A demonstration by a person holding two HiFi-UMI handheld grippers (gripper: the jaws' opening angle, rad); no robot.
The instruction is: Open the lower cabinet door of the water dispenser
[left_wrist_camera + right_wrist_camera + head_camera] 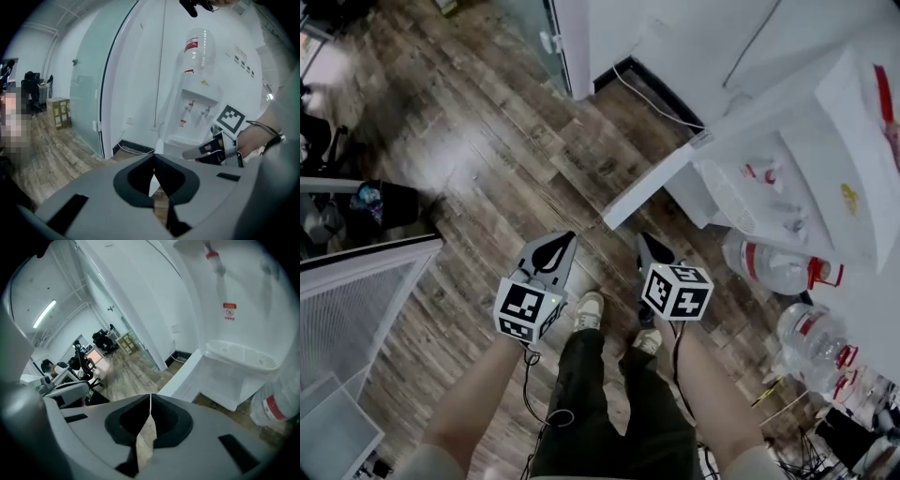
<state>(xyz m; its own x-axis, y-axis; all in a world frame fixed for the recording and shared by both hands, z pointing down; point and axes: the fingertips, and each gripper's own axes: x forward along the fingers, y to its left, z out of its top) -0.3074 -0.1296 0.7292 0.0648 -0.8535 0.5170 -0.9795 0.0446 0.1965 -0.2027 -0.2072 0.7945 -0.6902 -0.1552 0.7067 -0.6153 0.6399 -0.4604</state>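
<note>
The white water dispenser (825, 141) stands at the right of the head view, with red taps over a drip tray. Its lower cabinet door (652, 183) stands swung out toward the left, away from the body. The door (185, 378) also shows edge-on in the right gripper view. My left gripper (555, 246) and right gripper (652, 246) hover side by side over the wood floor, short of the door's free edge and touching nothing. Both are shut, with nothing between the jaws. The left gripper view shows the dispenser (197, 108) ahead and the right gripper (206, 149) beside it.
Two water bottles (773, 267) (811, 333) lie on the floor right of the dispenser. A cable (666, 108) runs along the white wall behind the door. A wire-mesh rack (347, 309) stands at the left. My shoes (588, 309) are just below the grippers.
</note>
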